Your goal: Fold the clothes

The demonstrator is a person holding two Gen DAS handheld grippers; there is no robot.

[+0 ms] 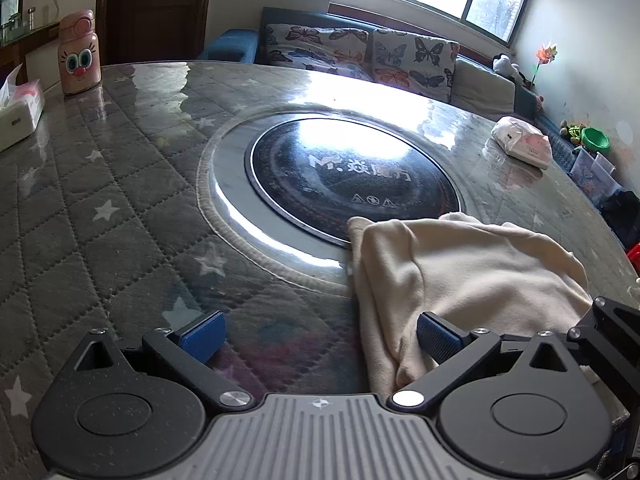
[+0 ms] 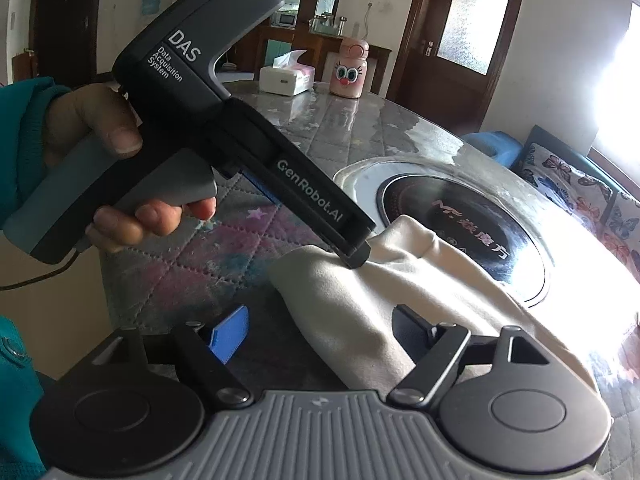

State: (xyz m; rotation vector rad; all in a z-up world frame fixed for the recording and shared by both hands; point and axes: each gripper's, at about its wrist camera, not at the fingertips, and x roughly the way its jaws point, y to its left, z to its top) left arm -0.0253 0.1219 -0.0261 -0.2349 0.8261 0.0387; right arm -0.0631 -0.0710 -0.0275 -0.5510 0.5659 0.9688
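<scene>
Left wrist view: left gripper (image 1: 320,338) spread wide over table (image 1: 120,184), right finger resting on cream garment (image 1: 472,272) beside round cooktop (image 1: 352,176).

Right wrist view: right gripper (image 2: 320,334) spread wide above garment's near edge; left hand (image 2: 100,140) gripping other tool's handle.

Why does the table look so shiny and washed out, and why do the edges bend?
Left wrist view: window glare whitens the glossy table and the black cooktop disc. Right wrist view: daylight blows out the right side over the cream garment. Both fisheye lenses curve straight edges.
</scene>
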